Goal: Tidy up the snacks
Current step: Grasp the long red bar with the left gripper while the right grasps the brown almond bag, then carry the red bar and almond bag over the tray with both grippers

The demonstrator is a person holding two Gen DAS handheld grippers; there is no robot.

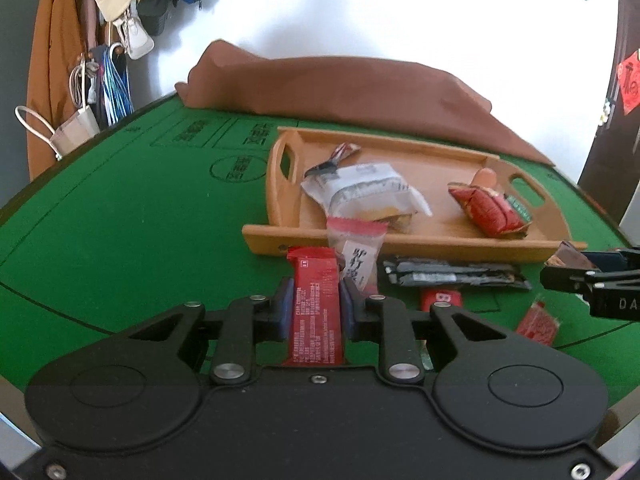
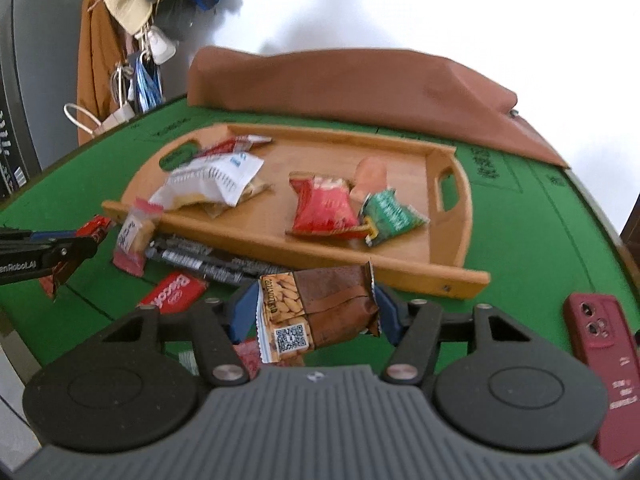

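Observation:
My left gripper (image 1: 317, 294) is shut on a long red snack bar (image 1: 316, 312), lifted just above the green table, short of the wooden tray (image 1: 420, 242). My right gripper (image 2: 316, 304) grips a brown almond packet (image 2: 324, 312) across its width with the blue pads pressing its ends, held in front of the tray's (image 2: 304, 258) near wall. The tray holds a white packet (image 2: 212, 180), a red packet (image 2: 324, 208) and a green packet (image 2: 390, 212). A clear packet with red ends (image 1: 354, 248) leans on the tray's front wall.
Black sachets (image 1: 452, 274), a red biscuit packet (image 2: 174, 292) and a small red packet (image 1: 536, 324) lie on the green table (image 1: 140, 240) before the tray. A dark red phone (image 2: 604, 364) lies at the right. Brown cloth (image 2: 360, 88) is heaped behind the tray.

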